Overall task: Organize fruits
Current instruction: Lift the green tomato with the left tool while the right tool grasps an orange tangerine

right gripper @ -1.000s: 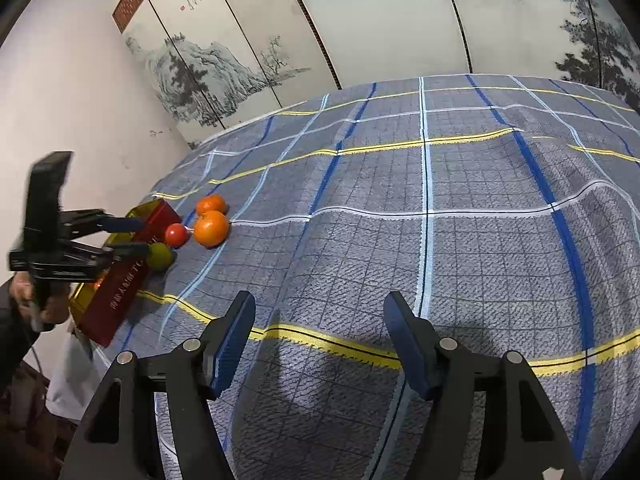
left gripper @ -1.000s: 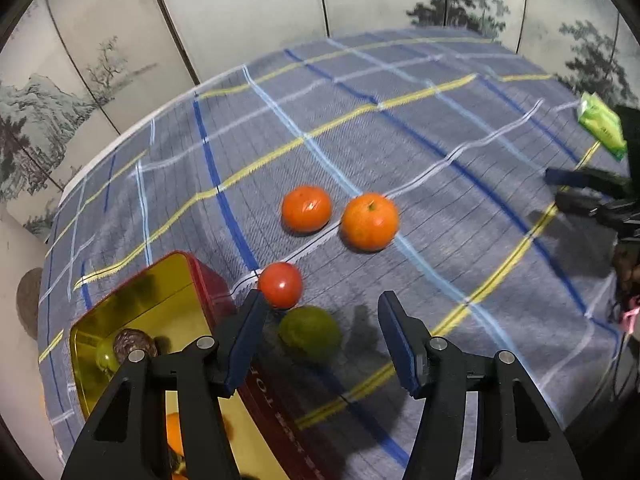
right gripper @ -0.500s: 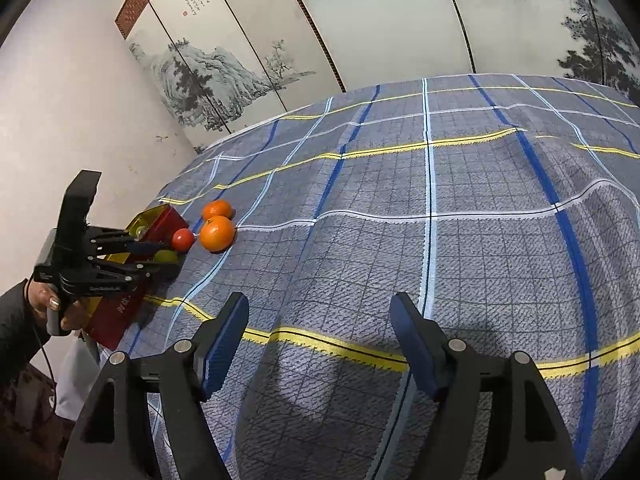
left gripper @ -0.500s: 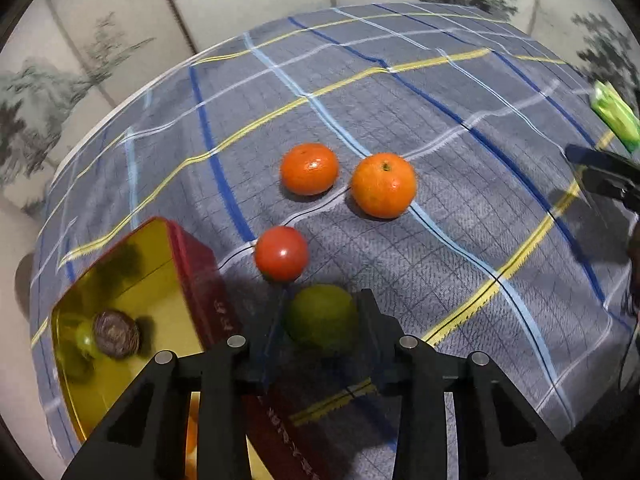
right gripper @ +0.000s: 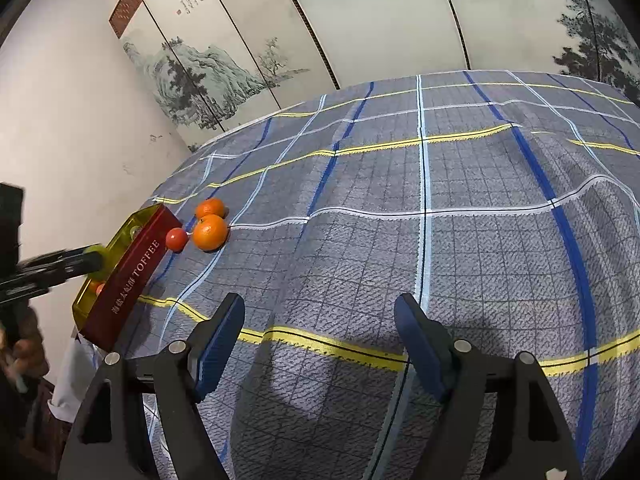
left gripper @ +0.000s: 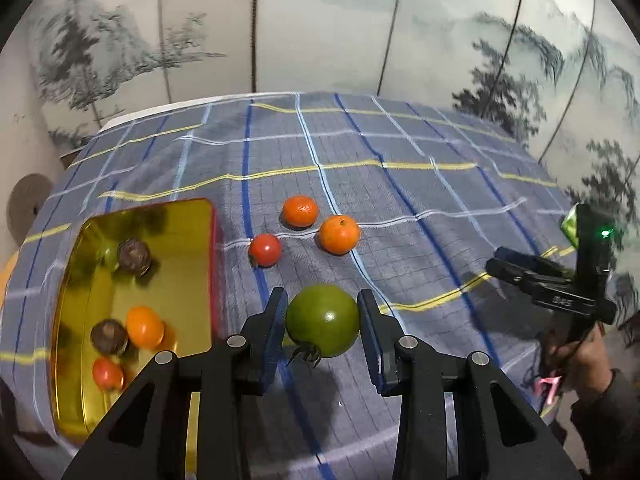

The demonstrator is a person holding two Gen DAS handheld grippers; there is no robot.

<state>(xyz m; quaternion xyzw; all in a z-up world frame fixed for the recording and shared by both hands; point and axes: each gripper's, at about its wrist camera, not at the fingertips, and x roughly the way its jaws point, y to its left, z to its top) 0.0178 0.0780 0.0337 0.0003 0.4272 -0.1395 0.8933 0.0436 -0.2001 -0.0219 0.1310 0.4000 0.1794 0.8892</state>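
**Above the plaid table, beside the tin: green tomato lifted in the left claw**

Between the blue pads of the left claw point(left gripper: 323, 322) sits the green tomato point(left gripper: 322, 320), clamped on both flanks with its dark stem pointing toward the camera. A second ago it lay on the cloth just in front of the parted jaws, touching nothing but the red tomato's shadow; half a second ago the pads had closed on it. Now it hangs clear of the table point(left gripper: 400, 184), and the view has swung so that more of the painted screen point(left gripper: 320, 24) shows behind.

The right claw point(right gripper: 320, 344) stands wide over bare cloth with nothing between its pads, its jaws opening wider than a second ago.

The gold-lined toffee tin point(left gripper: 208, 264) lies just left of the held tomato, its red rim near the left pad. Inside it are two brown round fruits, an orange one, a small red one and something green at the far end; the middle of the tin floor is open. Beyond the claw, the red tomato point(left gripper: 265, 249) and two mandarins point(left gripper: 339, 234) rest on the cloth, close together but apart from the tin. In the right wrist view the tin sits at the table's left edge, with wide free cloth to its right.
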